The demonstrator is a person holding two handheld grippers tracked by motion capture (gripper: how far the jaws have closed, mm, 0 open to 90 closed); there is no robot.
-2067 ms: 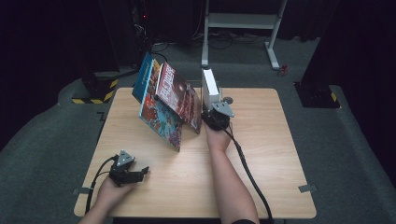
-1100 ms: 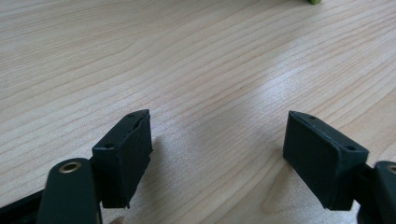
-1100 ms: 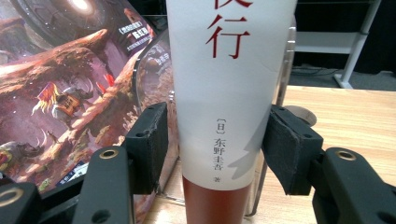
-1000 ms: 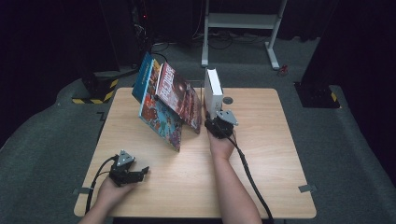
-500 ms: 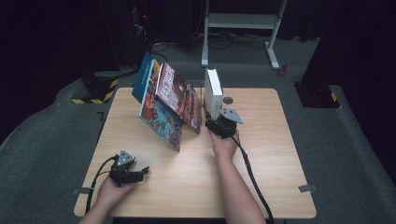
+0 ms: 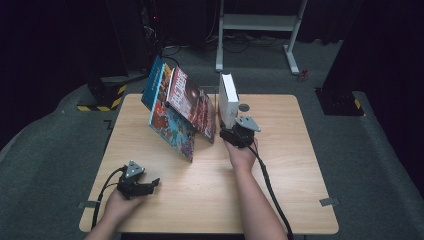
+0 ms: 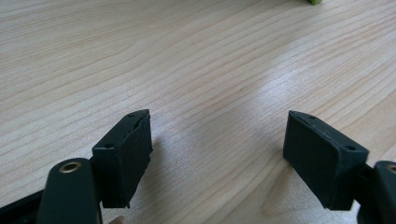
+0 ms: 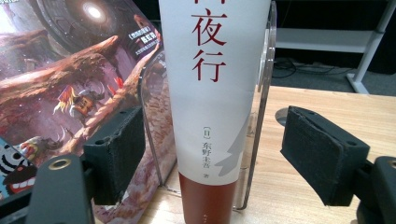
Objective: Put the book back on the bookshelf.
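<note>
Two grippers are at work: the right gripper (image 6: 231, 134), its jaws just having opened, stands released around the spine of the white book (image 8: 215, 93), pads clear of it. That book stands upright against a clear bookend (image 8: 265, 84) beside leaning picture books (image 6: 180, 107), while the left gripper (image 6: 150, 184) rests open on the wooden table (image 6: 280, 190), near its front left corner.

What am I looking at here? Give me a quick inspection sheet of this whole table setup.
Surface: light wooden table, flat.
Job's things: white book with a red foot standing upright against a clear bookend; colourful picture books lean beside it.
Clutter: nothing seen.
Grippers: right tongs have just been opening, the white book between them, pads apart from it; left tongs open, low over bare wood.
Cables: a black cable trails from the right tongs.
Surroundings: dark room, grey carpet, white frame behind.
</note>
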